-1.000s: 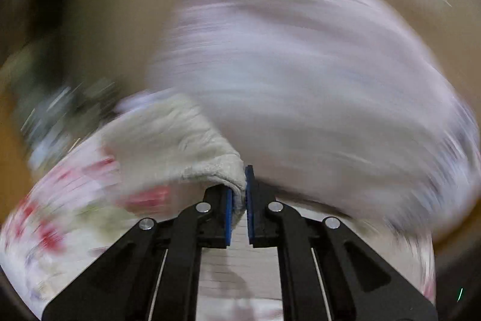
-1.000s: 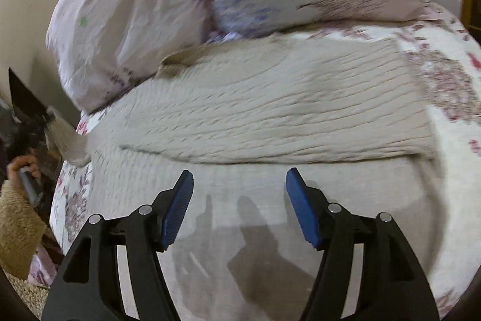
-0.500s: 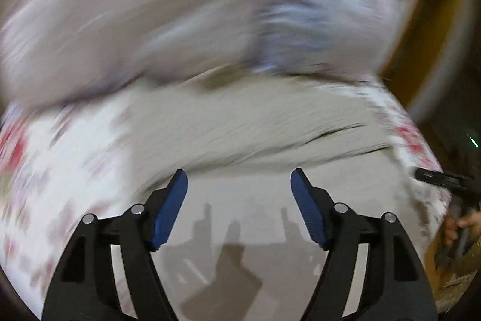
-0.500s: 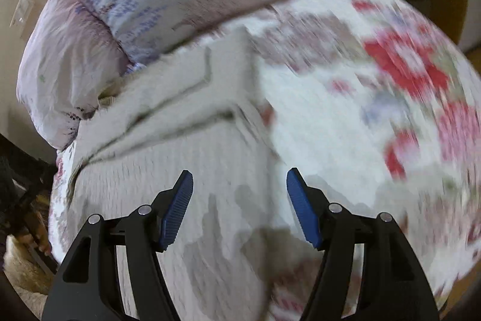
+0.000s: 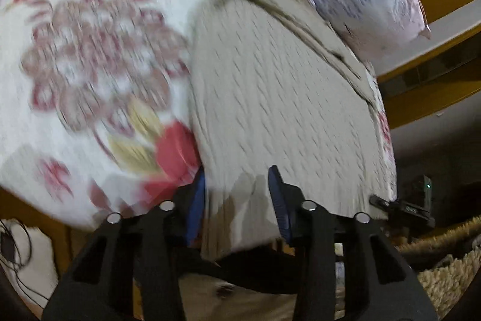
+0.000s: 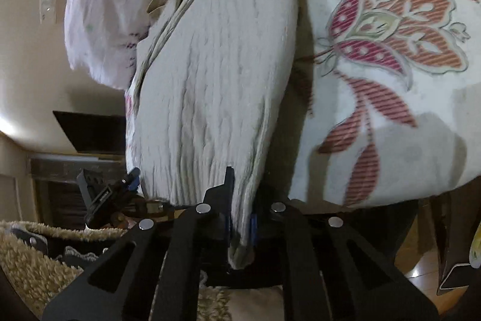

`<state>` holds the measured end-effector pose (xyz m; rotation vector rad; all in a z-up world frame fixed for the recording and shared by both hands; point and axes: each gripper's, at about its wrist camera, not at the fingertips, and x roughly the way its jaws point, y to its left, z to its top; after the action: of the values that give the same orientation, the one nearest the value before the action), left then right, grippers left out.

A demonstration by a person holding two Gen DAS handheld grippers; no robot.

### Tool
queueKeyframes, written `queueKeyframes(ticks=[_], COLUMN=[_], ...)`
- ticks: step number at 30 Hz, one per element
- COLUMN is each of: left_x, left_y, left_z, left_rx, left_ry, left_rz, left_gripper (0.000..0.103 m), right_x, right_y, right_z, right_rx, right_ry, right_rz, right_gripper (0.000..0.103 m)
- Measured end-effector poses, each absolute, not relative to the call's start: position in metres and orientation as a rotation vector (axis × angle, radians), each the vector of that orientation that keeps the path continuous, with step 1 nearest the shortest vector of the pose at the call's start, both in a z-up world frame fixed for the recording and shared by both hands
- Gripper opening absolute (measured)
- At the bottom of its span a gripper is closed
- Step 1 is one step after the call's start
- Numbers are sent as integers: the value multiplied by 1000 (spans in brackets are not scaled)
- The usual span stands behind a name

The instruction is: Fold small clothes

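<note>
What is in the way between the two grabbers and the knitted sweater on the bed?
Nothing visible. The right gripper is pinched on the sweater's hem, and the left gripper has the hem between its open fingers.

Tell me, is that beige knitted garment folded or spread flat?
Folded: the knit garment shows stacked layered edges along its far side, on the floral bedspread.

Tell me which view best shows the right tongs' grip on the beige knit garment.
The right wrist view. There the right tongs are closed on the near hem of the beige knit garment, the cloth bunched between the fingers. The left wrist view shows only a dark tip of them at the garment's far corner, the grip itself hidden.
</note>
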<state>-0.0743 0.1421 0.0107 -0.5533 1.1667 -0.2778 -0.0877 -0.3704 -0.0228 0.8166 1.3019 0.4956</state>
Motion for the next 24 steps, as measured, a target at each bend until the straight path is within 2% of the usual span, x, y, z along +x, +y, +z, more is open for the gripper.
queueKeyframes(ticks=[2, 3, 6, 10, 14, 15, 16, 17, 18, 19, 21, 22, 23, 24], left_x=[-71, -67, -37, 37, 135, 153, 170, 190, 202, 205, 199, 194, 189, 188], left_y=[130, 126, 120, 136, 145, 146, 146, 144, 144, 145, 154, 157, 160, 161], left_z=[9, 8, 18, 63, 92, 91, 88, 79, 71, 66, 59, 56, 48, 42], left_rx=[-551, -556, -558, -537, -490, -491, -501, -516, -516, -513, -534, -537, -532, -537], left_ry=[1182, 1200, 1165, 952, 785, 783, 793, 831, 870, 893, 900, 908, 936, 963], left_rz=[-300, -318, -388, -406, -311, -288, -271, -245, -193, -153, -139, -149, -152, -160], left_gripper=[21, 6, 6, 6, 8, 12, 22, 32, 57, 71, 74, 76, 76, 75], right_x=[-77, -70, -35, 41, 122, 144, 165, 179, 192, 202, 196, 189, 182, 177], right_y=[-368, -368, -369, -378, -384, -385, -387, -388, -388, -386, -386, -387, -388, -390], right_z=[-16, -10, 18, 56, 69, 66, 58, 49, 41, 33, 30, 32, 35, 37], right_rx=[806, 803, 789, 803, 810, 823, 847, 868, 873, 857, 846, 824, 790, 754], right_ry=[1271, 1243, 1121, 915, 786, 776, 784, 805, 840, 901, 916, 905, 897, 887], right_rz=[514, 526, 555, 556, 477, 430, 376, 332, 287, 233, 232, 248, 245, 231], right_gripper=[8, 8, 8, 8, 8, 8, 12, 30, 44, 66, 69, 79, 84, 84])
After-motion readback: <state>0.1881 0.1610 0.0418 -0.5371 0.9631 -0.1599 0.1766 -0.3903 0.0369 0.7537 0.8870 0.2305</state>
